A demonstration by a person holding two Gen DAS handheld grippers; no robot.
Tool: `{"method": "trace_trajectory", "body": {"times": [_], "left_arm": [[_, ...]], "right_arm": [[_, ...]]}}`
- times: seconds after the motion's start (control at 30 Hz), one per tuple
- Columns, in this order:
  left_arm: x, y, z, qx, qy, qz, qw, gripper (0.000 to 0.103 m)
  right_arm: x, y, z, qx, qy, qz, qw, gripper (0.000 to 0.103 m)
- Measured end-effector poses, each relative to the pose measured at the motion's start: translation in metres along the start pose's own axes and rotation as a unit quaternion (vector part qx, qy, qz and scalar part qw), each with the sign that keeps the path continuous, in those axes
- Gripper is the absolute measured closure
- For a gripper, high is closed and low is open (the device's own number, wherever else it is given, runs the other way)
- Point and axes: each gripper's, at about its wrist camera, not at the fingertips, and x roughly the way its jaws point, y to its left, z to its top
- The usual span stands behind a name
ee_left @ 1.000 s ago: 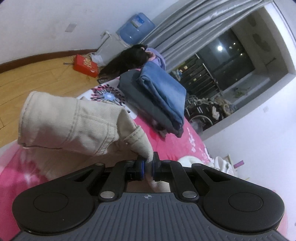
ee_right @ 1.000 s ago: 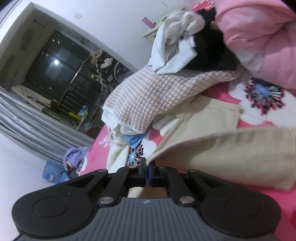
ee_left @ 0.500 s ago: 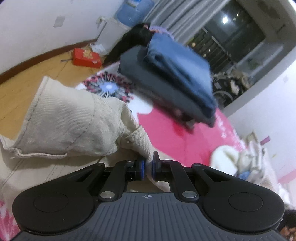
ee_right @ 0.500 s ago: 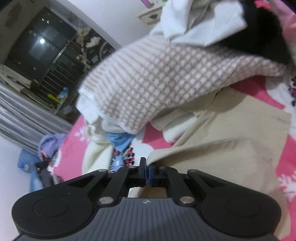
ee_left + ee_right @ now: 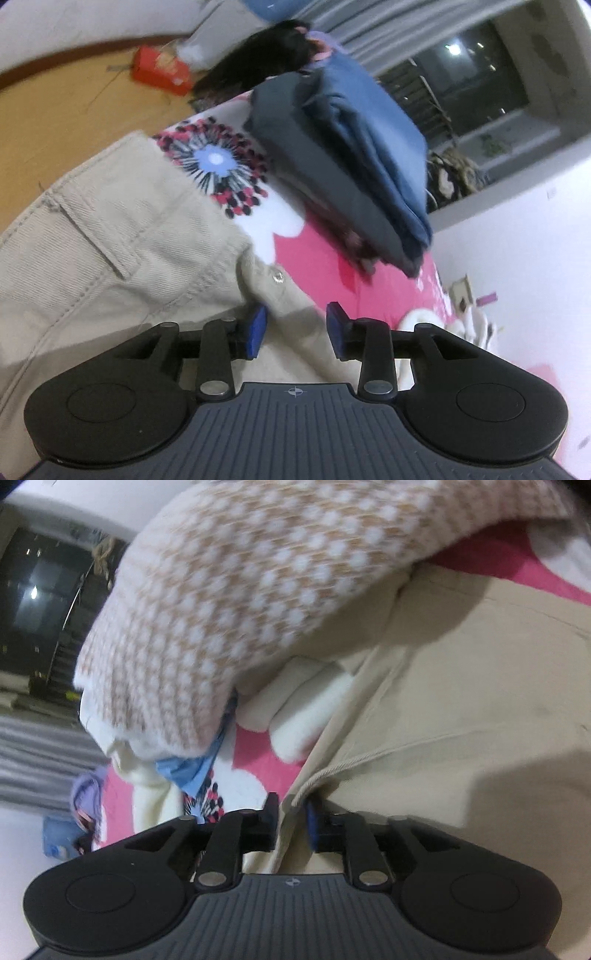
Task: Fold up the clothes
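Beige trousers [image 5: 122,236] lie folded over on the pink floral bedspread [image 5: 317,258]. Left gripper [image 5: 295,328] has just been opening; its jaws stand apart, cloth between, unpressed. Right gripper [image 5: 291,823] likewise has just parted, the hem loose in the gap. At 1 o'clock a folded blue-and-grey stack [image 5: 343,158] sits finished. The checked knit [image 5: 236,602] at 12 o'clock remains unfolded.

The left tongs [image 5: 296,328] have just been opening, beige trousers [image 5: 122,236] lying loose between the blue pads [image 5: 256,326] on the pink bed [image 5: 317,258]; folded clothes [image 5: 354,162] are stacked beyond.
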Motion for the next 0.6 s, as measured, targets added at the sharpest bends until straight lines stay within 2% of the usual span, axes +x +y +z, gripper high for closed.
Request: {"method": "trace_trajectory", "body": {"times": [0.1,0.23,0.33,0.4,0.5,0.57,0.6], "left_arm": [[0.006,0.007,0.004,-0.058,0.023,-0.042,0.9972,0.056],[-0.017,-0.010,-0.002,-0.018,0.018,-0.031,0.9992,0.053],[-0.048,-0.021,-0.008,0.033,0.004,0.011,0.9994,0.052],[-0.071,-0.024,-0.011,0.067,-0.009,0.048,0.9966,0.049],[-0.106,-0.015,-0.012,0.083,-0.040,0.112,0.9894,0.045],[-0.125,-0.002,-0.014,0.065,-0.053,0.134,0.9873,0.043],[-0.134,0.005,-0.015,0.056,-0.059,0.145,0.9860,0.041]], "right_arm": [[-0.013,-0.011,0.003,0.019,-0.001,0.007,1.000,0.065],[-0.053,-0.019,0.007,0.015,-0.018,0.003,1.000,0.058],[-0.087,-0.008,-0.002,-0.042,-0.037,0.011,0.998,0.058],[-0.098,0.015,-0.017,-0.122,-0.031,0.024,0.992,0.058],[-0.096,0.053,-0.049,-0.253,0.015,0.038,0.967,0.058],[-0.092,0.062,-0.068,-0.284,0.046,0.057,0.956,0.058],[-0.089,0.062,-0.077,-0.284,0.063,0.067,0.955,0.058]]}}
